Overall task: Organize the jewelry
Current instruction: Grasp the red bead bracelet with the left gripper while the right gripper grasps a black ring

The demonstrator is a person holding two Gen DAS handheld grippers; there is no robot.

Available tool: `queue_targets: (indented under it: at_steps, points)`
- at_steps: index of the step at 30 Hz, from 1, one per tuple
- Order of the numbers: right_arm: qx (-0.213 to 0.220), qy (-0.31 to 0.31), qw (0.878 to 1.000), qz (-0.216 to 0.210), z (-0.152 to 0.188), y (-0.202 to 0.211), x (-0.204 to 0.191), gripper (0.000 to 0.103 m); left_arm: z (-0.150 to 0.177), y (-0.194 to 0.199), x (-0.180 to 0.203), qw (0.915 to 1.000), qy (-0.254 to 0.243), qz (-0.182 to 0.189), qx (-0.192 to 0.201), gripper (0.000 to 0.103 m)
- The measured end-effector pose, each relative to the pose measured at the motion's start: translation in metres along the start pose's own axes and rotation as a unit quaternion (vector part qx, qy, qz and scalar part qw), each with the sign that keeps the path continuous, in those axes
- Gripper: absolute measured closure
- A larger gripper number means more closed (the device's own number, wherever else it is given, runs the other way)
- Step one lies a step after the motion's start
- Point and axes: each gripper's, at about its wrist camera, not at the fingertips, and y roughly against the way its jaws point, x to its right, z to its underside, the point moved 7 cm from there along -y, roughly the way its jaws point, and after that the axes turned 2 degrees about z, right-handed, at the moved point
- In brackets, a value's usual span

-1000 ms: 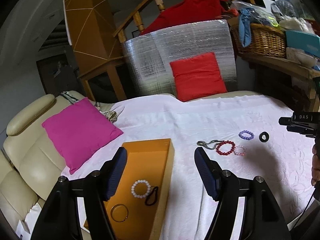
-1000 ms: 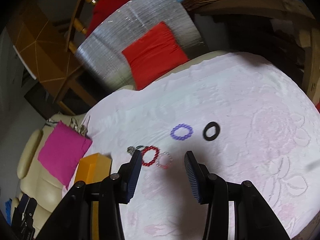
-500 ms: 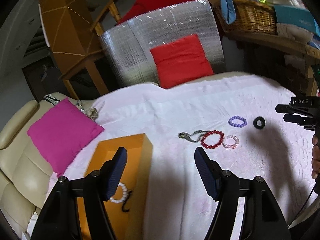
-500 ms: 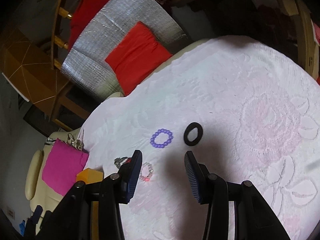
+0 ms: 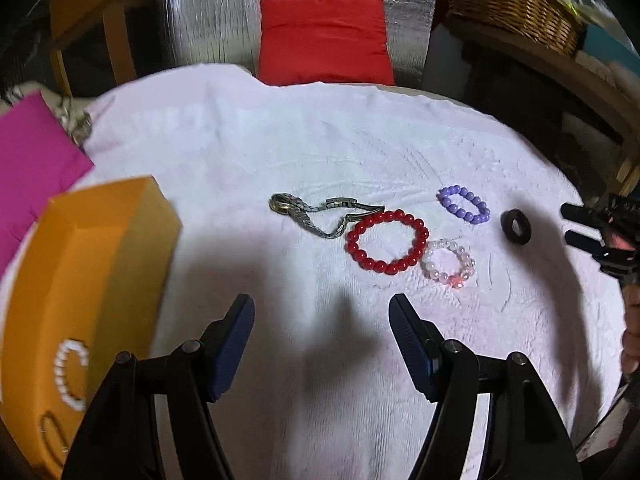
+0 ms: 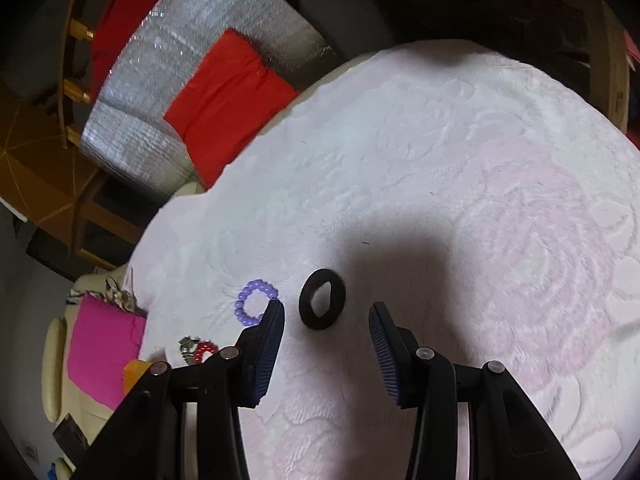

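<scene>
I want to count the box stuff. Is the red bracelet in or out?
Out. The red bracelet lies on the white cloth, apart from the orange box.

Overhead light bright on white cover (image 5: 320, 152), surrounds dim; hard dark shadows mid-frame both views, motion blur left edge, heavy fisheye bend w/ black corners.
</scene>
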Motion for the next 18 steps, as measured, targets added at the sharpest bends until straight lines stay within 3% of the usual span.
queue_targets:
  at_steps: [10, 13, 15, 18]
  points:
    - [-0.004, 0.049, 0.997, 0.051, 0.0, -0.034, -0.012, 0.055, -0.013, -0.031, 0.009, 0.9958, 0.036, 0.084, -0.012, 0.033]
    - [0.001, 0.057, 0.996, 0.065, 0.0, -0.042, -0.009, 0.055, -0.015, -0.046, 0.01, 0.9935, 0.058, 0.095, -0.025, 0.033]
    - [0.007, 0.068, 0.995, 0.077, -0.001, -0.047, -0.008, 0.061, -0.019, -0.055, 0.006, 0.9922, 0.072, 0.098, -0.028, 0.033]
    - [0.017, 0.098, 0.99, 0.097, 0.0, -0.051, -0.012, 0.065, -0.025, -0.06, 0.003, 0.992, 0.082, 0.095, -0.015, 0.041]
